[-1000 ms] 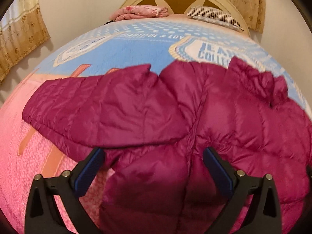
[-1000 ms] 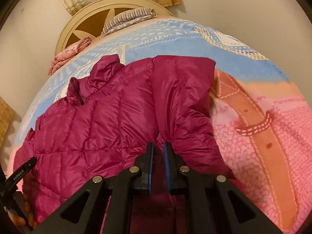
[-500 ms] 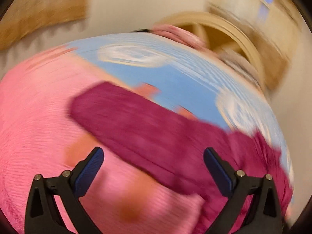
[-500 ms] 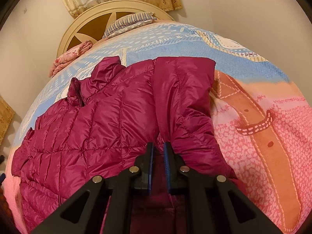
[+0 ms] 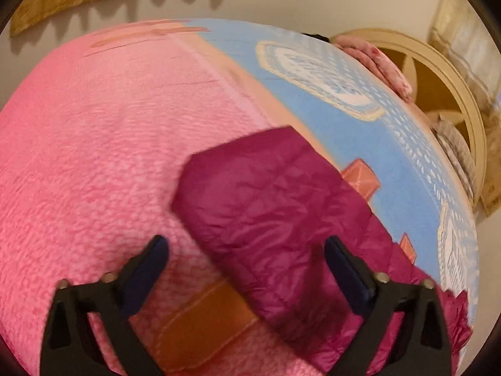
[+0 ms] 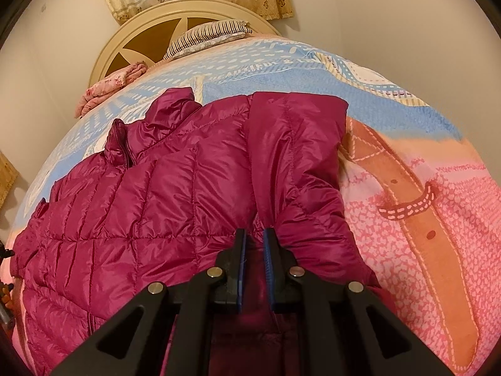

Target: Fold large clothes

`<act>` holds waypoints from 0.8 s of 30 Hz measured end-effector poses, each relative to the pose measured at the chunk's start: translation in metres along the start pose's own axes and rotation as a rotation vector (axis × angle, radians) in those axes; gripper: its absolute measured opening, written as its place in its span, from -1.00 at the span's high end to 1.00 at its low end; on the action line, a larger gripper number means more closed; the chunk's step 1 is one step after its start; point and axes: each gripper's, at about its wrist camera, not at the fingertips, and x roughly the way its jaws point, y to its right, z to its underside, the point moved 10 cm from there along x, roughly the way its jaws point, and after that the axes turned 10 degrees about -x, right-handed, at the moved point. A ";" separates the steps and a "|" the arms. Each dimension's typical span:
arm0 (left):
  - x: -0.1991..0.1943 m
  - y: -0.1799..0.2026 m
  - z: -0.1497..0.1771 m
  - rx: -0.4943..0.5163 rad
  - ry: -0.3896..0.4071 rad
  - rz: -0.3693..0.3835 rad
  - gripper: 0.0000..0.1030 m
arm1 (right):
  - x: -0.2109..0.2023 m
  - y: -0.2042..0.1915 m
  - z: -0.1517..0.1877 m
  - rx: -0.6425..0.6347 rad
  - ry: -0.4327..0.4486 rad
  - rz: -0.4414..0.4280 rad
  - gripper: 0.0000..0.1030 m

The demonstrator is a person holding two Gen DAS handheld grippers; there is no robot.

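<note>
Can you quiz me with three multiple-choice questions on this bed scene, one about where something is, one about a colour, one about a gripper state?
1. Where does the striped pillow lie?
A. against the headboard
B. on the jacket
C. on the floor

2. What colour is the puffer jacket?
A. navy
B. magenta
C. grey

3. How is the right gripper?
A. wide open
B. out of view
C. shut on jacket fabric

Answers: 1 A, it leans at the bed's head; 2 B, glossy magenta quilting; 3 C, fabric bunches between its nearly closed fingers.
</note>
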 end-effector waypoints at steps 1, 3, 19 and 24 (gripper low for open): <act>0.000 0.001 0.000 0.027 0.023 -0.031 -0.54 | 0.000 0.000 0.000 0.001 0.000 -0.001 0.78; -0.001 0.006 -0.003 0.052 0.049 -0.037 -0.16 | 0.000 0.000 0.000 0.004 0.001 -0.005 0.78; -0.172 0.164 0.049 0.425 0.269 0.380 0.78 | 0.000 0.001 0.000 0.022 0.011 -0.023 0.78; -0.234 0.243 0.158 0.656 0.245 0.599 0.78 | 0.000 0.002 0.001 0.035 0.017 -0.037 0.78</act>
